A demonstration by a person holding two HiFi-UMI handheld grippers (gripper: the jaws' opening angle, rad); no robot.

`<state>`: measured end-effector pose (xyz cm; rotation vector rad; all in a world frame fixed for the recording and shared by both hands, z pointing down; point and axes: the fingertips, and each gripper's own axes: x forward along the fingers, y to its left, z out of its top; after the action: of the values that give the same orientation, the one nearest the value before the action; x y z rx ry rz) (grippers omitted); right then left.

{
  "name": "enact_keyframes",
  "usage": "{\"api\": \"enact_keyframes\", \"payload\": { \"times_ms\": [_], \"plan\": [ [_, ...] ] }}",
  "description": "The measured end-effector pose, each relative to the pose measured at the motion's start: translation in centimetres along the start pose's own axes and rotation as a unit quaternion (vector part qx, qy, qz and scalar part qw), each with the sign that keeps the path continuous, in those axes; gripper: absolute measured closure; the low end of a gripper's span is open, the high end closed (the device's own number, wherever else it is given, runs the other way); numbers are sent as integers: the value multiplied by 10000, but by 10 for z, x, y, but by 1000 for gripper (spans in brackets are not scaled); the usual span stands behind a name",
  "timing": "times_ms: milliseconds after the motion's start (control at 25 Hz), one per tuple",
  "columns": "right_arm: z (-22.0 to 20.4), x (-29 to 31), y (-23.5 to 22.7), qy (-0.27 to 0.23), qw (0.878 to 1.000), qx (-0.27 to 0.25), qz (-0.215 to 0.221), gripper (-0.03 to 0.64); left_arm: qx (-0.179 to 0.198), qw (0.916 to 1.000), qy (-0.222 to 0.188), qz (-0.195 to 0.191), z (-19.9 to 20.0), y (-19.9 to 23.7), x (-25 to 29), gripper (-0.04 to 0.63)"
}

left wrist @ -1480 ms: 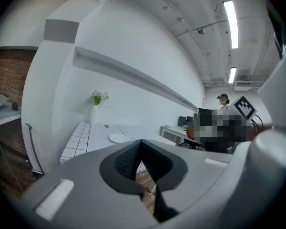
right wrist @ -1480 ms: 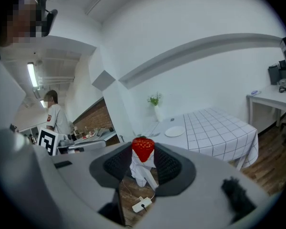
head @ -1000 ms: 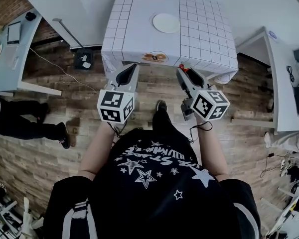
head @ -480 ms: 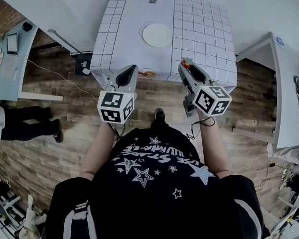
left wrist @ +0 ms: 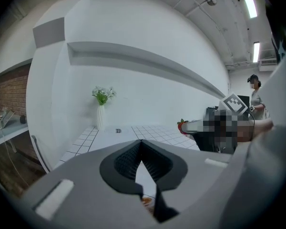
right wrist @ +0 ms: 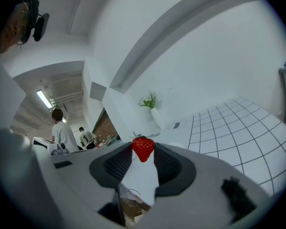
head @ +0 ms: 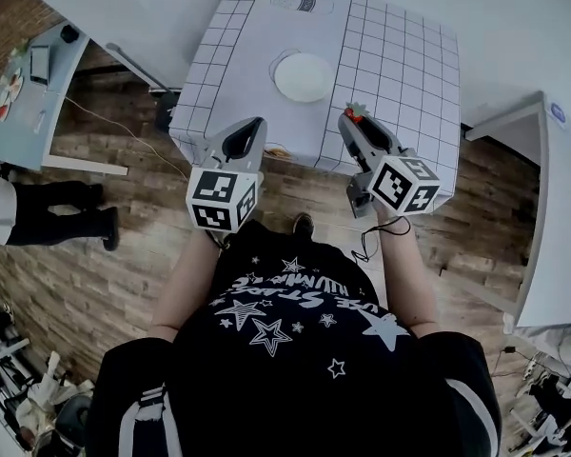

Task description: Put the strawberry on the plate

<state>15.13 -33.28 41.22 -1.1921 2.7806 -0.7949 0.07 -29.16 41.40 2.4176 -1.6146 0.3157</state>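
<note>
The left gripper (head: 247, 133) hangs over the near edge of the tiled table (head: 219, 84), its jaws pressed together on nothing. Further in lies the white plate (head: 303, 76), bare. To its right, the right gripper (head: 353, 128) pinches the strawberry (head: 355, 113) at its tips, above the table's front. I'd call this the carry; next the berry must go over the plate, down, then be let go.
</note>
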Motion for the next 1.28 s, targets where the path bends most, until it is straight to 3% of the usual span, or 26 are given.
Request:
{"api": "enact_keyframes", "payload": {
  "times_ms": [480, 920, 1280],
  "plan": [
    [-5, 40, -17, 415, 9991, -59, 67, 465, -82, 9997, 151, 152, 5, 24, 29, 586],
    [3, 85, -46, 605, 9969, -141, -475, 465, -151, 9988, 268, -384, 10, 61, 93, 586],
    [-20, 149, -63, 1134, 9907, -285, -693, 465, -249, 9960, 529, -673, 0, 100, 146, 586]
  ]
}}
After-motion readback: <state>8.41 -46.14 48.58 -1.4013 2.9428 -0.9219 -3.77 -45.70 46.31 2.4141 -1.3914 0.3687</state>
